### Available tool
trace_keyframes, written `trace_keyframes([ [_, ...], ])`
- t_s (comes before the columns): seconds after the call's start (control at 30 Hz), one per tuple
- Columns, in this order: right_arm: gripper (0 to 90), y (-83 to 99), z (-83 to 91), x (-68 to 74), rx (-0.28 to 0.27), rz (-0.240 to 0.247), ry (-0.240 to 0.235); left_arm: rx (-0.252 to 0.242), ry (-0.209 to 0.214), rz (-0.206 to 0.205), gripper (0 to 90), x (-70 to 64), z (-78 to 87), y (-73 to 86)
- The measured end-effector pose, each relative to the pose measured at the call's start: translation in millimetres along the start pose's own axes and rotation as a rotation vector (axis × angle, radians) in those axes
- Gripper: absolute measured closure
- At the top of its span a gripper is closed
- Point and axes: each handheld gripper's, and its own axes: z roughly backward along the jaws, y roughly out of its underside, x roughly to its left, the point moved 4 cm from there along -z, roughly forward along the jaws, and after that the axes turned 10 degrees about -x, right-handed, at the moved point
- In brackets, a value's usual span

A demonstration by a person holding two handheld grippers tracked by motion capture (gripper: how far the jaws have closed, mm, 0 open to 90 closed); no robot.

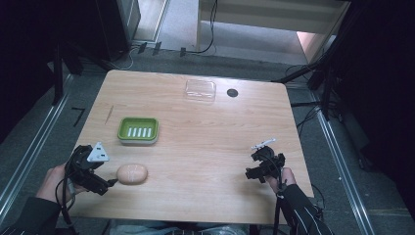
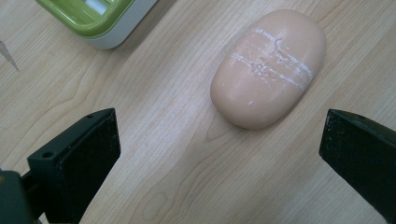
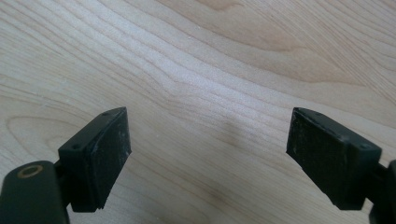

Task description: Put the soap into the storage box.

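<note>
Resting low over the near left part of the worktop [image 1: 205, 147], the left hand-held gripper [image 1: 108, 185] has its jaws spread wide and holds nothing; the peach-coloured soap bar [image 1: 131, 173] lies flat on the wood just ahead of its jaw tips, close but not touching as far as the high view shows; in the left gripper view the soap bar [image 2: 268, 67] sits beyond the gap between the two black jaws, nearer the right-hand jaw, with pale scuffed lines across its top; the green soap dish [image 1: 138, 130] stands farther out from this hand-held gripper, beyond the soap and clear of it, and its corner [image 2: 100, 18] shows at the upper left of the left gripper view; the right hand-held gripper [image 1: 250, 172] is held by the person's other hand over the near right part of the worktop, well apart from the soap; its jaws are also wide apart and empty, with bare wood grain between them in the right gripper view; far beyond both hand-held grippers, near the worktop's far edge, sits a clear plastic lid [image 1: 200, 90] with a small dark round hole [image 1: 232, 92] just beside it.
</note>
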Motion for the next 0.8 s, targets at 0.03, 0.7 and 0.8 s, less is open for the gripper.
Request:
trace_keyframes([
  [0.03,14.3,-0.1,0.2,0.2,-0.001,0.001,-0.001,0.001,-0.001,0.0,0.0,-0.1,0.2,0.0],
  [0.7,14.3,-0.9,-0.2,2.6,0.001,0.015,0.0,0.01,0.034,-0.032,0.0,-3.4,-0.2,-3.5],
  [0.8,14.3,-1.1,-0.4,2.5,-0.001,0.02,-0.002,0.013,0.035,-0.037,0.0,-3.3,0.7,-4.5],
])
